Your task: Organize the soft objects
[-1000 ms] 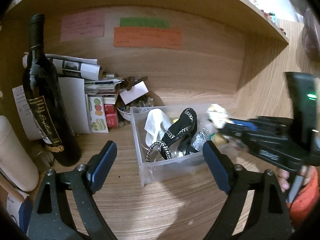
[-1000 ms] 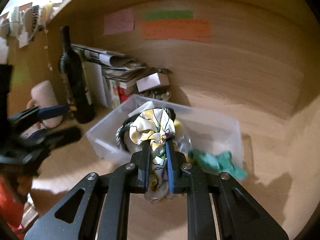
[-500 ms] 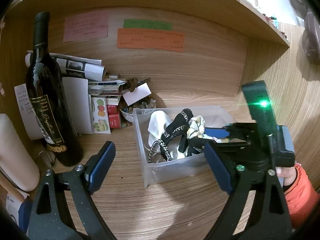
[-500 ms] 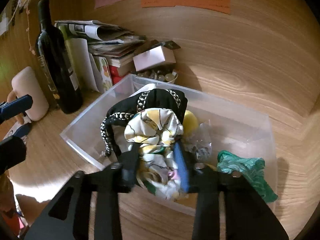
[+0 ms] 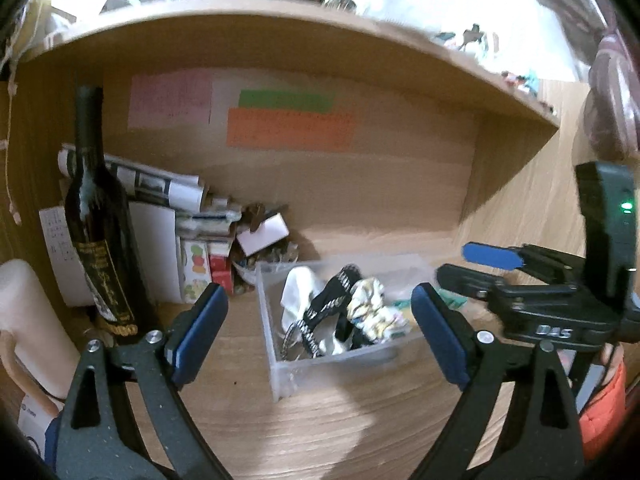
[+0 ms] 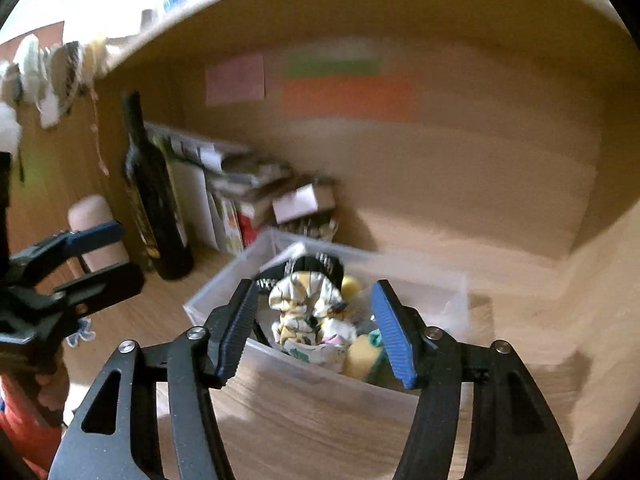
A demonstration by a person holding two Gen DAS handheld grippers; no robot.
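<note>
Floral scrunchie sits in the bin; both hand-held grippers empty, between picks.
Right hand-held gripper point(image 6: 316, 328) has jaws spread, above the clear bin point(image 6: 304, 376) on the counter point(image 5: 320, 420), floral scrunchie point(image 6: 308, 320) lying inside among other soft items. Left hand-held gripper point(image 5: 320, 336) also spread, holding nothing. Next judged: locate another loose soft object.

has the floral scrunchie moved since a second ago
Yes. The floral scrunchie was clamped in the right gripper; now it lies in the clear bin, and the gripper is open, pulled back.
</note>
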